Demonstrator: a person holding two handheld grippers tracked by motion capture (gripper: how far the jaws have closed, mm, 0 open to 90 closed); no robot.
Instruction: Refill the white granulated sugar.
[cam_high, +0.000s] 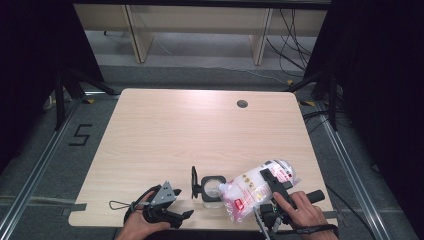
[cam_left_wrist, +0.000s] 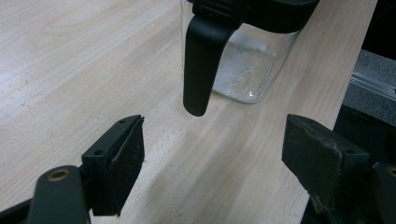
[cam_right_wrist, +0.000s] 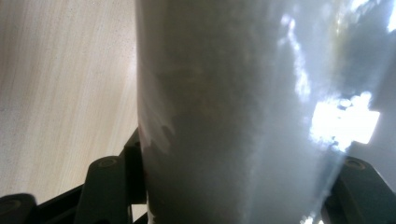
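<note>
Plastic bag (cam_high: 255, 189): 1, in right gripper (cam_high: 272, 192) jaws | glass jar (cam_high: 212, 189): 1 | left gripper (cam_high: 172, 212) jaws wide

Left gripper (cam_high: 172, 212): black jaws, grey three-cornered plate on top, thin black cable loop trailing behind. Right gripper (cam_high: 272, 190): black, with a black wrist strap behind it.

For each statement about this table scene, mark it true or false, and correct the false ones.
1. The right gripper holds a plastic bag of white contents. True.
2. The left gripper is clamped on the jar's handle. False: its jaws stand open, apart from the handle.
3. The glass jar stands near the table's front edge. True.
4. The bag lies flat at the far side of the table. False: it is tilted with its mouth toward the jar's opening.
5. The jar's lid is shut. False: the lid stands open.
</note>
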